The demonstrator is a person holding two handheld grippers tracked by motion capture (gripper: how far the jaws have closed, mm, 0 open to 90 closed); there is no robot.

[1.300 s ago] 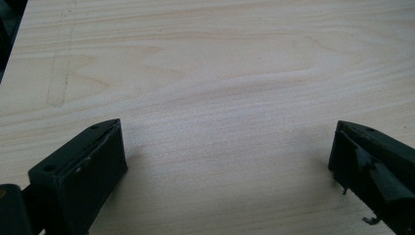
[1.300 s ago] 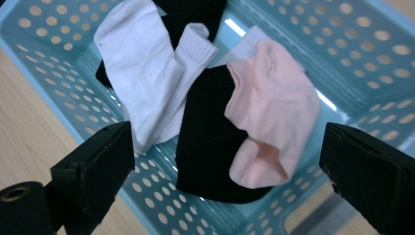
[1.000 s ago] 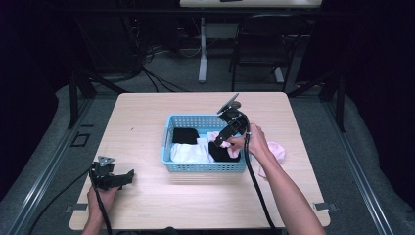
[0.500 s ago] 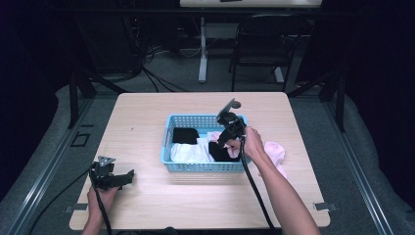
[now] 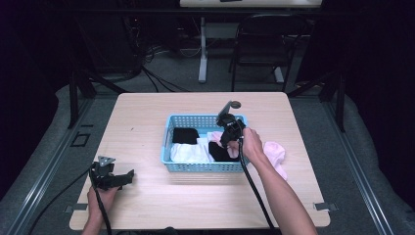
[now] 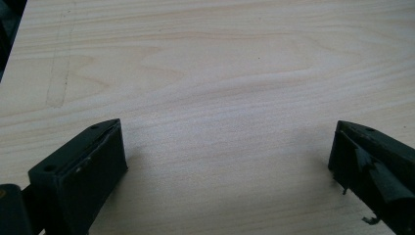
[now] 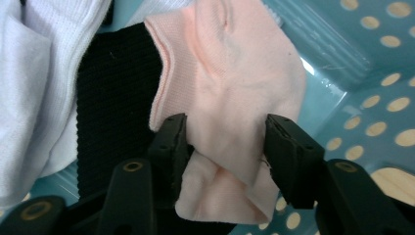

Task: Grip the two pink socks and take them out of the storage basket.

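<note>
A light blue basket (image 5: 195, 119) stands mid-table, its perforated floor (image 7: 386, 103) visible up close. My right gripper (image 5: 226, 142) (image 7: 226, 147) points down into its right end. Its jaws have just been closing and now stand half closed astride a pink sock (image 7: 230, 83). The pads (image 7: 288, 147) sit at the sock's two edges. The fabric still lies broad between them, only lightly creased. Under it lies a black sock (image 7: 115, 93), with a white sock (image 7: 34, 73) beside that. My left gripper (image 5: 128, 176) (image 6: 227, 156) rests open on bare wood at the front left.
A second pink sock (image 5: 274, 152) lies on the table just right of the basket, beside the right hand. In the basket are also a black piece (image 5: 185, 135) and a white piece (image 5: 188, 152). A chair and table legs stand beyond the far edge.
My right gripper has sunk lower into the basket's right end and its jaws have narrowed around the pink sock. The left gripper has stayed put.
</note>
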